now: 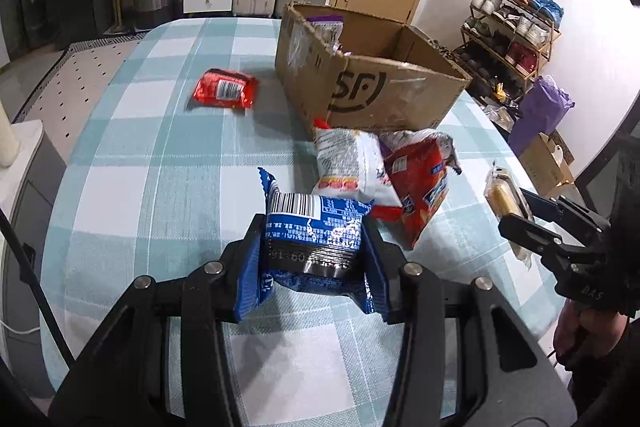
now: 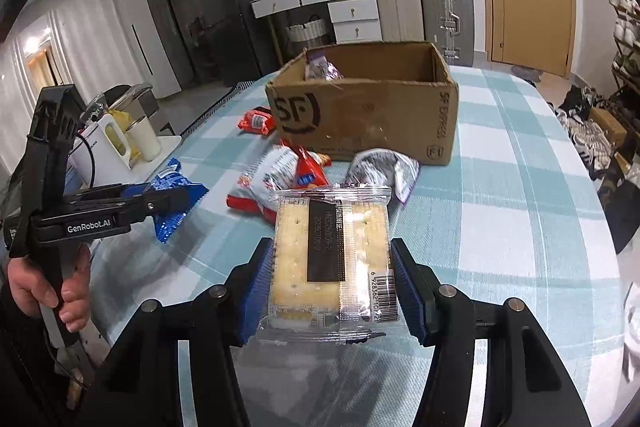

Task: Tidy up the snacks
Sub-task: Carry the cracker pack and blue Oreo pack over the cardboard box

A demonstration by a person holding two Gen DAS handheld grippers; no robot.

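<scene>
My left gripper (image 1: 314, 247) is shut on a blue cookie packet (image 1: 316, 223), held above the checked tablecloth (image 1: 160, 155). My right gripper (image 2: 331, 267) is shut on a clear packet of pale crackers (image 2: 332, 251). An open cardboard box (image 2: 372, 107) stands ahead on the table, a purple bag (image 2: 320, 67) leaning inside it. In front of the box lie a white snack bag (image 1: 352, 163), a red packet (image 1: 420, 187) and a grey-purple bag (image 2: 384, 167). A small red packet (image 1: 225, 89) lies alone left of the box. Each gripper shows in the other's view, the left gripper (image 2: 176, 199) and the right gripper (image 1: 516, 211).
A person's hand (image 2: 48, 291) holds the left gripper's handle. Left of the table stand a white kettle and cups (image 2: 120, 143). Suitcases (image 2: 424, 11) and white drawers (image 2: 352, 15) stand behind, a shoe rack (image 1: 508, 31) to the right.
</scene>
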